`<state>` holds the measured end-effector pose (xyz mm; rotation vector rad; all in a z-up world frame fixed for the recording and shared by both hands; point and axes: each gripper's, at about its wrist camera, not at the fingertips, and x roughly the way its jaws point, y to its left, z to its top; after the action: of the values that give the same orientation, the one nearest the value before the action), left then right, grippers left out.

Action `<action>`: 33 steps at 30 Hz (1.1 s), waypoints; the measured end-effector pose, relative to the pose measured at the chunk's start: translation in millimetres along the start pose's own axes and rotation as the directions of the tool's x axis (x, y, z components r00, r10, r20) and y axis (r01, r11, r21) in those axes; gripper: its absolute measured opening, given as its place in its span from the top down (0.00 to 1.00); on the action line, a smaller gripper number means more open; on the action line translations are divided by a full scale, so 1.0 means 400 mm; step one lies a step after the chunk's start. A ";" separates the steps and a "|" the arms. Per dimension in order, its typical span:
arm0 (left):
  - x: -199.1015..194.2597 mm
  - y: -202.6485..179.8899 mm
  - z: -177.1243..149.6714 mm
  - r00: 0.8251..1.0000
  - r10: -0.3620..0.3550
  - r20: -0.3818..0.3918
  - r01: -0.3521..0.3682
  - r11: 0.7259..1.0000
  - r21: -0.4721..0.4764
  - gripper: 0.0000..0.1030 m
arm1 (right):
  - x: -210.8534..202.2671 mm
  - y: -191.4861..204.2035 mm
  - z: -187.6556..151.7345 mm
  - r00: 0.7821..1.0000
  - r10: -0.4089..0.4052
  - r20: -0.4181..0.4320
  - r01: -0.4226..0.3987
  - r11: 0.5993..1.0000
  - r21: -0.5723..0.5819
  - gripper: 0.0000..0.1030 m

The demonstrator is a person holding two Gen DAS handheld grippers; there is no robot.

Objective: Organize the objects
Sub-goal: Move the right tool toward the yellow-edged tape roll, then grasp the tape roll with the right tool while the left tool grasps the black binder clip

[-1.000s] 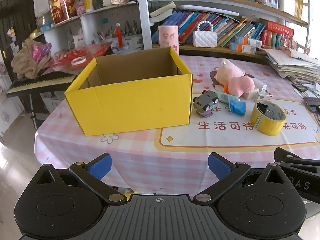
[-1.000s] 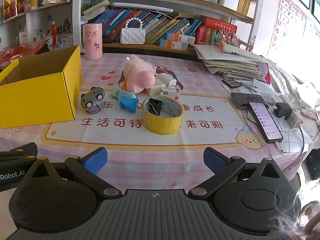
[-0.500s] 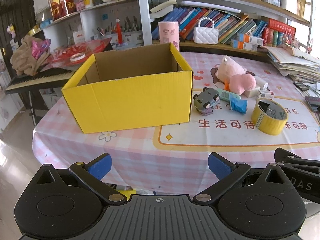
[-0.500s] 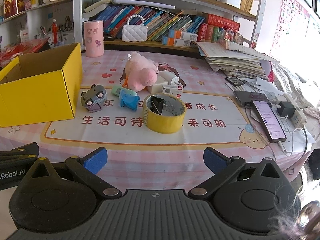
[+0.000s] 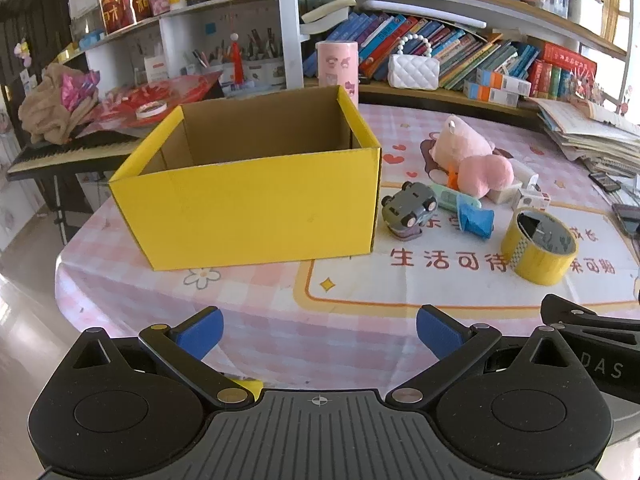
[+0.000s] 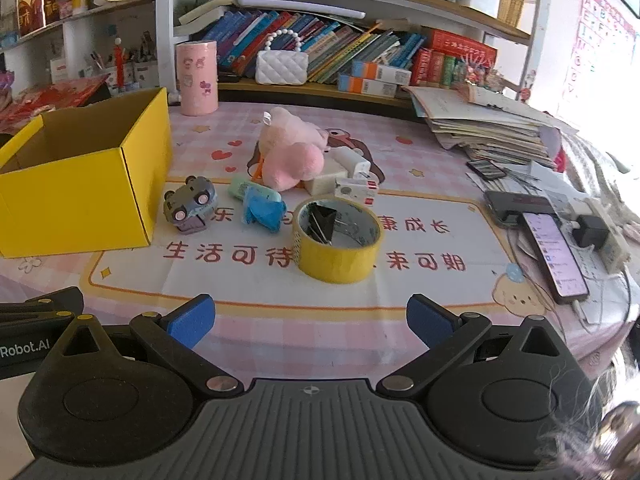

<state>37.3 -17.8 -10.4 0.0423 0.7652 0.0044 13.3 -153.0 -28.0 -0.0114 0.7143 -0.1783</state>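
Near the surface's front edge, both the left gripper [image 5: 318,330] and right gripper [image 6: 310,318] hang released; the binder clip [image 6: 322,222] could spill if the tape roll [image 6: 336,250], mid-surface beside the yellow box [image 5: 256,200], gets lifted.

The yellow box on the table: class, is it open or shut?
Open. The yellow box has no lid or flaps over it; its brown inside walls show from above.

Pink-checked table [image 5: 248,300] bears yellow box [image 5: 256,208], toys, tape roll [image 6: 336,240].
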 end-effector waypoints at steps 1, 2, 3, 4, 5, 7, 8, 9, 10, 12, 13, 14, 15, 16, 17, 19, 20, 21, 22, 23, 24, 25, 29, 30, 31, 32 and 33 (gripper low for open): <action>0.004 -0.004 0.002 1.000 0.001 0.000 -0.001 1.000 -0.002 0.00 | 0.005 -0.004 0.005 1.000 0.006 0.000 -0.006 1.000 -0.001 0.00; 0.009 -0.008 0.006 1.000 0.003 -0.001 -0.003 1.000 -0.004 0.00 | 0.012 -0.007 0.010 1.000 0.013 0.000 -0.013 1.000 -0.004 0.00; 0.014 -0.011 0.010 1.000 0.007 -0.003 -0.007 1.000 -0.007 0.00 | 0.019 -0.011 0.015 1.000 0.020 -0.002 -0.020 1.000 -0.007 0.00; 0.018 -0.014 0.014 1.000 0.010 -0.004 -0.010 1.000 -0.014 0.00 | 0.026 -0.016 0.020 1.000 0.028 -0.003 -0.028 1.000 -0.010 0.00; 0.023 -0.017 0.017 1.000 0.011 -0.006 -0.011 1.000 -0.023 0.00 | 0.034 -0.020 0.025 0.999 0.034 -0.005 -0.034 0.999 -0.014 0.00; 0.033 -0.024 0.025 1.000 0.016 -0.009 -0.016 0.999 -0.041 0.00 | 0.051 -0.030 0.035 0.999 0.041 -0.008 -0.041 0.999 -0.023 0.00; 0.038 -0.027 0.028 1.000 0.020 -0.014 -0.021 0.999 -0.049 0.00 | 0.061 -0.037 0.040 0.999 0.044 -0.011 -0.044 0.999 -0.025 0.00; 0.045 -0.032 0.032 1.000 0.023 -0.020 -0.024 0.998 -0.057 0.00 | 0.071 -0.044 0.046 0.999 0.048 -0.015 -0.048 0.999 -0.024 0.00; 0.050 -0.036 0.034 0.999 0.023 -0.024 -0.024 0.998 -0.063 0.00 | 0.081 -0.051 0.051 0.998 0.051 -0.020 -0.052 0.998 -0.022 0.00; 0.061 -0.047 0.040 0.999 0.028 -0.032 -0.030 0.997 -0.074 0.00 | 0.103 -0.068 0.062 0.997 0.064 -0.031 -0.064 0.998 -0.016 0.00; 0.067 -0.053 0.043 0.999 0.032 -0.034 -0.034 0.996 -0.076 0.00 | 0.116 -0.076 0.068 0.997 0.068 -0.035 -0.069 0.997 -0.015 0.00; 0.072 -0.060 0.047 0.999 0.036 -0.035 -0.038 0.996 -0.078 0.00 | 0.128 -0.083 0.074 0.997 0.074 -0.039 -0.074 0.997 -0.016 0.00; 0.076 -0.065 0.049 0.999 0.038 -0.035 -0.041 0.996 -0.080 0.00 | 0.141 -0.091 0.079 0.996 0.079 -0.044 -0.080 0.997 -0.018 0.00; 0.080 -0.071 0.052 0.999 0.040 -0.037 -0.043 0.996 -0.083 0.00 | 0.154 -0.097 0.083 0.995 0.084 -0.049 -0.086 0.996 -0.022 0.00; 0.084 -0.076 0.054 0.998 0.041 -0.038 -0.044 0.995 -0.088 0.00 | 0.167 -0.101 0.087 0.995 0.088 -0.052 -0.090 0.996 -0.028 0.00; 0.090 -0.083 0.058 0.998 0.042 -0.039 -0.046 0.994 -0.102 0.00 | 0.193 -0.109 0.096 0.993 0.096 -0.061 -0.099 0.994 -0.045 0.00; 0.092 -0.086 0.060 0.998 0.043 -0.039 -0.047 0.993 -0.112 0.00 | 0.206 -0.112 0.100 0.993 0.100 -0.064 -0.104 0.993 -0.053 0.00; 0.093 -0.088 0.062 0.998 0.045 -0.039 -0.049 0.991 -0.122 0.00 | 0.220 -0.115 0.104 0.992 0.105 -0.066 -0.109 0.992 -0.063 0.00; 0.095 -0.089 0.063 0.998 0.048 -0.040 -0.052 0.990 -0.133 0.00 | 0.234 -0.117 0.109 0.992 0.110 -0.068 -0.115 0.991 -0.074 0.00; 0.095 -0.090 0.064 0.998 0.051 -0.040 -0.057 0.988 -0.145 0.00 | 0.250 -0.119 0.113 0.991 0.114 -0.072 -0.120 0.989 -0.084 0.00; 0.095 -0.088 0.063 0.998 0.056 -0.040 -0.061 0.986 -0.155 0.00 | 0.264 -0.119 0.117 0.990 0.116 -0.077 -0.123 0.988 -0.092 0.00; 0.094 -0.088 0.064 0.997 0.060 -0.040 -0.066 0.984 -0.163 0.00 | 0.280 -0.120 0.120 0.989 0.121 -0.084 -0.129 0.987 -0.099 0.00; 0.095 -0.090 0.067 0.995 0.084 -0.052 -0.093 0.978 -0.185 0.00 | 0.345 -0.119 0.128 0.983 0.141 -0.117 -0.155 0.980 -0.124 0.00; 0.096 -0.090 0.068 0.994 0.089 -0.057 -0.099 0.977 -0.190 0.00 | 0.360 -0.118 0.129 0.981 0.147 -0.126 -0.164 0.978 -0.130 0.00; 0.097 -0.090 0.068 0.994 0.091 -0.062 -0.101 0.975 -0.197 0.00 | 0.371 -0.116 0.128 0.980 0.154 -0.130 -0.172 0.976 -0.136 0.00; 0.098 -0.090 0.069 0.994 0.090 -0.065 -0.101 0.973 -0.205 0.00 | 0.383 -0.116 0.129 0.977 0.163 -0.135 -0.183 0.972 -0.145 0.01; 0.098 -0.091 0.070 0.994 0.089 -0.065 -0.101 0.972 -0.212 0.00 | 0.391 -0.115 0.129 0.975 0.171 -0.140 -0.192 0.969 -0.154 0.04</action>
<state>84.5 -54.6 -18.9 -0.1278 0.8137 0.1803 155.8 -227.0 -87.5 -0.0950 0.8499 0.0579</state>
